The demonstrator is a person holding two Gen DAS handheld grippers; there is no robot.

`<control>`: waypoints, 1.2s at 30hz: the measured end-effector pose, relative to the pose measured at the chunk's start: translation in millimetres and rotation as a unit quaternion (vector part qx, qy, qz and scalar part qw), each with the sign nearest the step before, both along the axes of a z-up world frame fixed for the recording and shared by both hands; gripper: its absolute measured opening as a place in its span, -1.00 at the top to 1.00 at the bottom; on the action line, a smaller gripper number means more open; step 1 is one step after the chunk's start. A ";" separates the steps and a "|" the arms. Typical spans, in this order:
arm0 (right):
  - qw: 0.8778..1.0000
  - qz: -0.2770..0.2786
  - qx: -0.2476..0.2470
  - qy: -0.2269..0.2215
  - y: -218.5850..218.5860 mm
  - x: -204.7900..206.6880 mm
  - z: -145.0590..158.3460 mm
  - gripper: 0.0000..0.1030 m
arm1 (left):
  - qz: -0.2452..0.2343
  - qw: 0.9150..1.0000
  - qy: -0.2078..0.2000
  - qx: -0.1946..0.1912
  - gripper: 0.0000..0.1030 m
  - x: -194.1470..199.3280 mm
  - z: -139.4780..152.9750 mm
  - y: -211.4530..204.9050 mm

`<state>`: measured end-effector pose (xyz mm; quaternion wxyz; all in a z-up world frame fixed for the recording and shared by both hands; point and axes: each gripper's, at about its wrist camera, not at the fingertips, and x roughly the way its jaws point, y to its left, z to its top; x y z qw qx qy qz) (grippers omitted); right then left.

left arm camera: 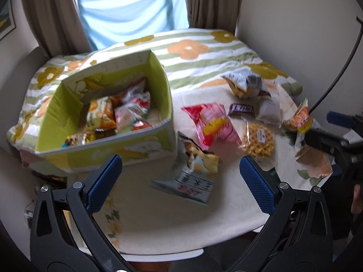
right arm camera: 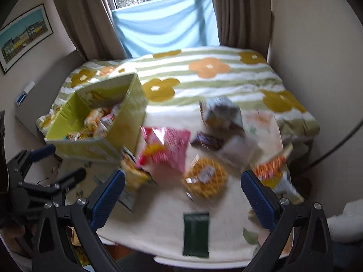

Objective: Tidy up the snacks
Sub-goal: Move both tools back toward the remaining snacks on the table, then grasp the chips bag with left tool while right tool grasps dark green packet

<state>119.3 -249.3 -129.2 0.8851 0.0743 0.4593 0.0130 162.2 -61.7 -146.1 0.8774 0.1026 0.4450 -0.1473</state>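
A green cardboard box holds several snack packs on the left of the table. Loose snacks lie to its right: a grey chip bag, a pink bag, a waffle pack, a chocolate bar, a grey-yellow bag, an orange pack and a dark green bar. My left gripper is open and empty above the grey chip bag. My right gripper is open and empty above the waffle pack.
The table wears a cream cloth and meets a bed with a striped flower quilt behind. A window with a blue sheet and curtains is at the back. Each gripper shows at the side of the other's view.
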 end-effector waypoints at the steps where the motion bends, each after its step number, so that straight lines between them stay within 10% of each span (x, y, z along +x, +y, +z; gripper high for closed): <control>1: 1.000 -0.003 0.000 0.007 -4.7 -3.8 -8.2 -0.98 | 0.002 1.000 0.001 0.006 -0.99 -1.2 -7.1 -4.1; 20: 0.998 -0.028 -0.036 0.052 18.0 -45.5 -131.6 -0.93 | -0.094 0.992 0.033 0.082 -0.94 29.6 -133.0 -36.6; 36: 0.994 -0.036 -0.056 0.085 24.3 -46.9 -156.3 -0.51 | -0.137 0.985 0.035 0.102 -0.13 39.7 -150.1 -46.6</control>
